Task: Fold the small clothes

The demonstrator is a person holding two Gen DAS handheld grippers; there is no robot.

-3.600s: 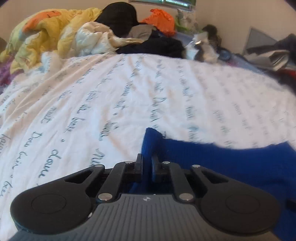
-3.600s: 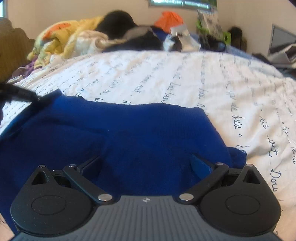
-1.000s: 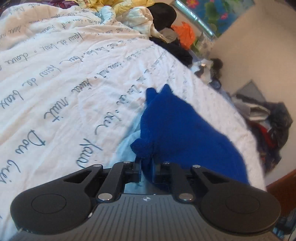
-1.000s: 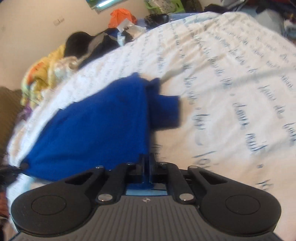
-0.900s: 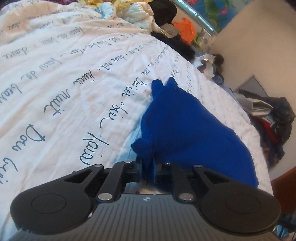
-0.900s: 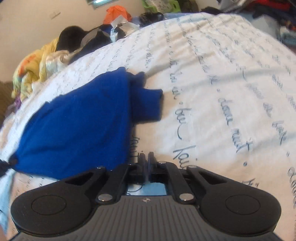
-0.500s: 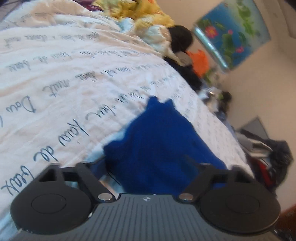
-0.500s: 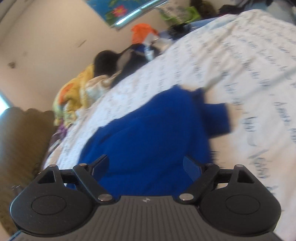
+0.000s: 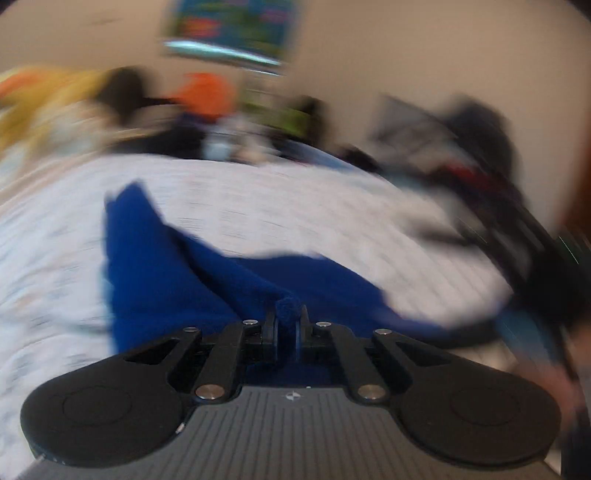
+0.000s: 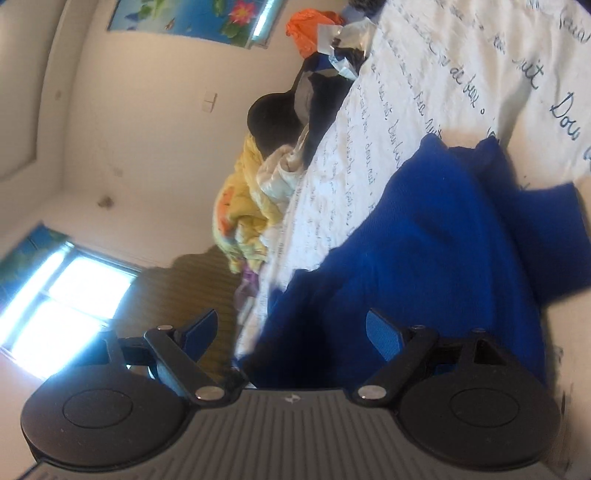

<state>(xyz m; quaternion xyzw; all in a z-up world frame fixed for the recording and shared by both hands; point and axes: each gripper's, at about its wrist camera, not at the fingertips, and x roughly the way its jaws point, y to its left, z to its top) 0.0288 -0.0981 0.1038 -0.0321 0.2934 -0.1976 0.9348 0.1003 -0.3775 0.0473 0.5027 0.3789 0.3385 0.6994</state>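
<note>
Two grippers shared the job: left gripper (image 9: pixel 289 334) pinched the blue top's (image 9: pixel 155 295) edge to carry the fold, while right gripper (image 10: pixel 291 334) hovered wide, empty.

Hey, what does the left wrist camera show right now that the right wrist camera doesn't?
Only the left wrist view shows the left gripper shut on a fold of the blue garment, and a dark clutter pile at the bed's far right, all blurred. Only the right wrist view shows the right gripper with fingers spread wide and nothing between them, a bright window and a yellow blanket. Both show the blue garment lying on the script-printed white sheet, the orange item and the flowered wall picture.
</note>
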